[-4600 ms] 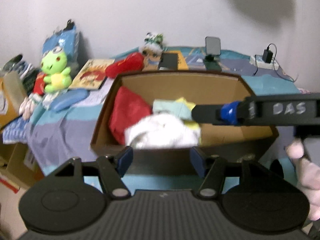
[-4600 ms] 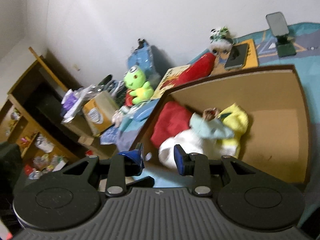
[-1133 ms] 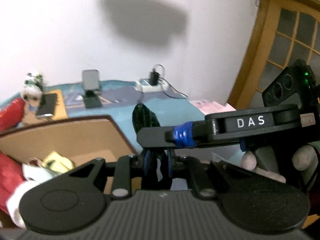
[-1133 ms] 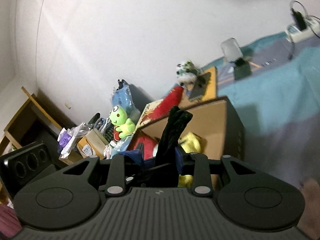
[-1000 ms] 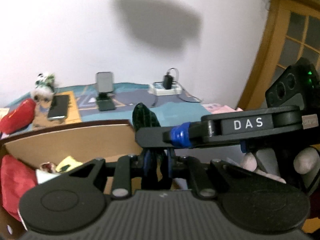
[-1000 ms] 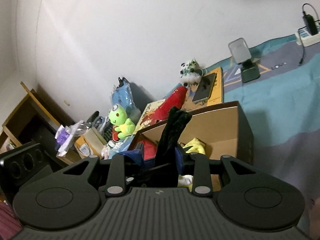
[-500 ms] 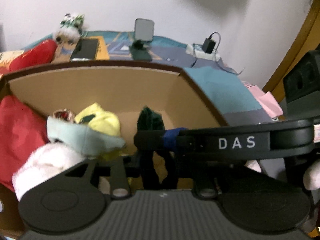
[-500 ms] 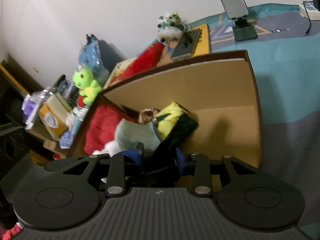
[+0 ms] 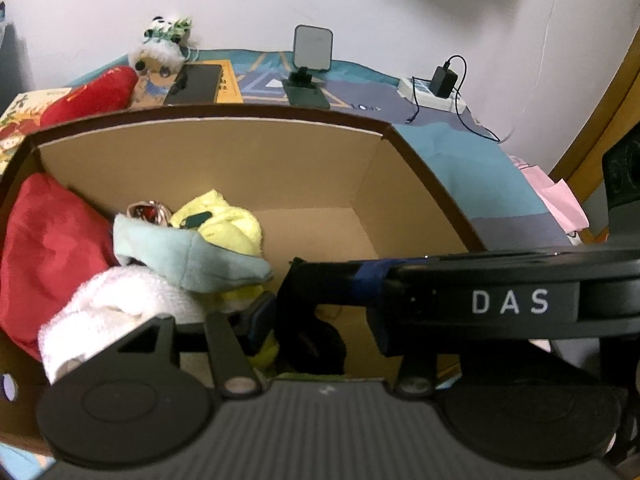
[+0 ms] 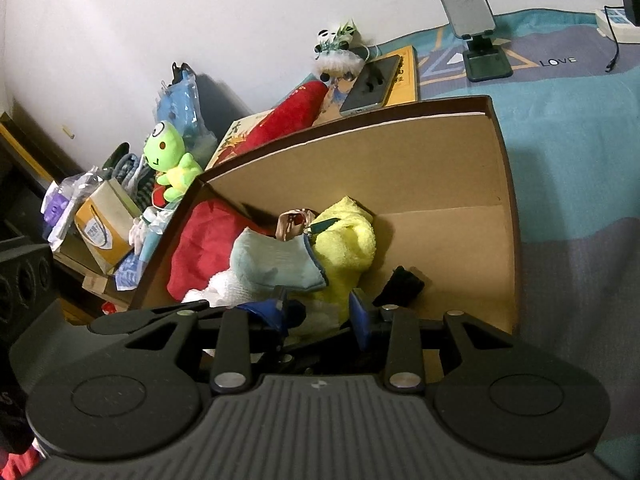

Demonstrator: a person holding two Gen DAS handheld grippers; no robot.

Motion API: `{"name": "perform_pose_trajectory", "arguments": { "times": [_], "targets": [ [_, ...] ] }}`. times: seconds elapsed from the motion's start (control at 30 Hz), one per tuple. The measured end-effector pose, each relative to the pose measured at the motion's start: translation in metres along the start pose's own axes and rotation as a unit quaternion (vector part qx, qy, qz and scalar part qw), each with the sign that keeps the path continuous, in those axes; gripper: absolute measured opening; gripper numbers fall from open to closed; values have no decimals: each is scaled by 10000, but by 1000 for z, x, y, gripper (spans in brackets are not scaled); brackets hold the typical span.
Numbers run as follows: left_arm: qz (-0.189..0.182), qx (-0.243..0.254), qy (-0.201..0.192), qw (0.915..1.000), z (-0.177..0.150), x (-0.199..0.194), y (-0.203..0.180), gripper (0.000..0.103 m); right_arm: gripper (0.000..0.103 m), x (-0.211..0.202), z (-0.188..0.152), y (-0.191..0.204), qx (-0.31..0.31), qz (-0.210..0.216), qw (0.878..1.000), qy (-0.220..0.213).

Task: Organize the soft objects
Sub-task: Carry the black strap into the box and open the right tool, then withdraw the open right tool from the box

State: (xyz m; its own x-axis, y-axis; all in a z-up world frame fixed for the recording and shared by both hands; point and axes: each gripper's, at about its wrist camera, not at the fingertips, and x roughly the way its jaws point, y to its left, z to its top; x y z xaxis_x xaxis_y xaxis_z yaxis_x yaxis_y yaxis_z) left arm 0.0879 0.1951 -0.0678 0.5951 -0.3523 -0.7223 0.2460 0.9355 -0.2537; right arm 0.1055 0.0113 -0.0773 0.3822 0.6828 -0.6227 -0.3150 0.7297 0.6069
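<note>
Two grippers over box (image 9: pixel 208 152) | left gripper (image 9: pixel 320 316) fingers opening, black cloth (image 9: pixel 312 340) between | right gripper (image 10: pixel 320 314) fingers apart, empty | drop cloth inside, lift straight up.

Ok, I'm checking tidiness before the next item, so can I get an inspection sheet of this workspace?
Surface: teal bedspread, cardboard box standing on it.
Job's things: red cloth, white towel, pale blue cloth, yellow towel and dark cloth inside the box.
Clutter: phone, phone stand, panda plush behind the box; frog plush beside it.
Grippers: left gripper jaws opening, dark cloth between them; right gripper jaws apart, nothing between.
Cables: charger plugged into power strip, cord trailing on bedspread.
Surroundings: white wall, wooden door frame.
</note>
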Motion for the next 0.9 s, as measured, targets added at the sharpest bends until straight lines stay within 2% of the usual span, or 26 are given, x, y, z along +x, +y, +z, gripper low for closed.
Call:
{"name": "perform_pose_trajectory", "arguments": {
  "times": [0.47, 0.9],
  "targets": [
    [570, 184, -412, 9974, -4, -44, -35, 49, 19, -40, -8, 8, 1, 530, 9981, -316],
    [1029, 29, -568, 9931, -30, -77, -65, 52, 20, -67, -26, 14, -213, 971, 9948, -240]
  ]
}}
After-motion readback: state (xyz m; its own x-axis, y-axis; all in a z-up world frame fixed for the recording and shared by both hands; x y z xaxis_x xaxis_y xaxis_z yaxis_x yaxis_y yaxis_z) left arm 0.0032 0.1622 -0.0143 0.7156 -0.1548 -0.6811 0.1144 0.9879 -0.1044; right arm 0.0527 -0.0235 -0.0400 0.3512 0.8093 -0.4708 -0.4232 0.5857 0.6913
